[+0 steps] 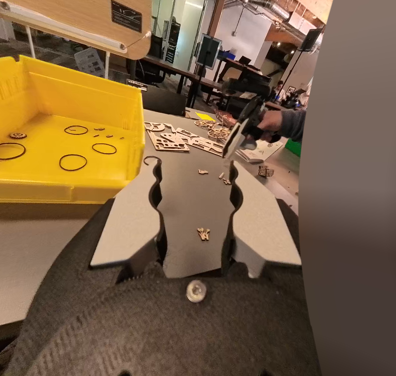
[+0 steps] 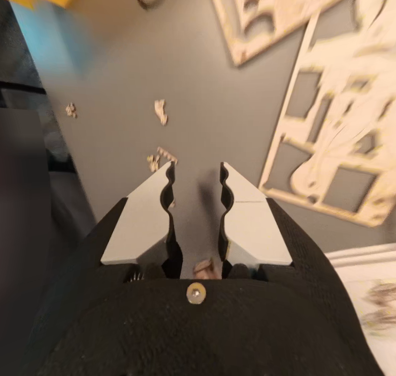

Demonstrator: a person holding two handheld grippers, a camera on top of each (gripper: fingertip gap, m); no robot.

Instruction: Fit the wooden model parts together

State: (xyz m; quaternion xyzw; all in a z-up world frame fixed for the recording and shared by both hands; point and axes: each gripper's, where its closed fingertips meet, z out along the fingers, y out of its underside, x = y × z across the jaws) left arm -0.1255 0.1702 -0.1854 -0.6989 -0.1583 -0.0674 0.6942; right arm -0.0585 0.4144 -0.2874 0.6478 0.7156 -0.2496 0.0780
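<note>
Grey worktop (image 1: 188,205) carries scattered wooden parts (image 1: 203,233); left tongs (image 1: 195,166) and right tongs (image 2: 197,165) both gape, holding nothing.

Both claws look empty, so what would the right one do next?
Probably ease down and close on one of the small pale wooden pieces near its left fingertip. The right gripper is open and empty, pointing down at the grey table.
</note>
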